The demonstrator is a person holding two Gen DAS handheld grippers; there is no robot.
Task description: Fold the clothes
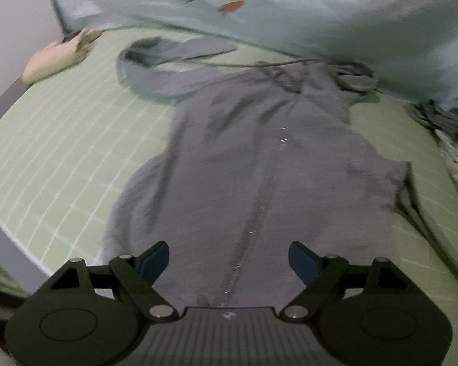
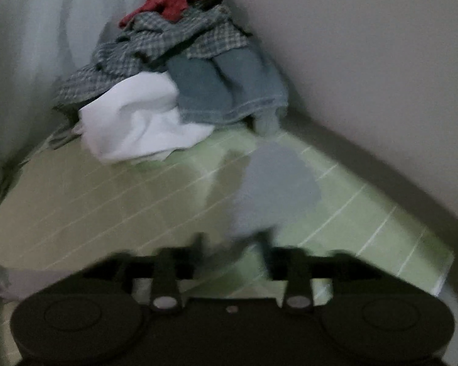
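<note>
Two grippers | left gripper (image 1: 229, 262) spread above grey zip-front hooded jacket (image 1: 259, 158) on green gridded mat (image 1: 61, 140) | right gripper (image 2: 232, 247) blurred, grip undeterminable | advice: flatten sleeves first.

A zip-front garment (image 1: 259, 164) lies spread flat along the middle of the worktop (image 1: 61, 152), its zipper running straight away from the left gripper (image 1: 229, 262), whose fingers (image 1: 155, 260) stand above its near hem. One sleeve (image 1: 168, 61) curls out at the far left. A draped sheet (image 1: 290, 9) hangs behind its far end. In the right wrist view, a heap of clothes (image 2: 174, 91) sits in the worktop's far corner against the wall (image 2: 366, 61), and a small cloth piece (image 2: 274, 189) shows just ahead of the right gripper (image 2: 232, 244).
</note>
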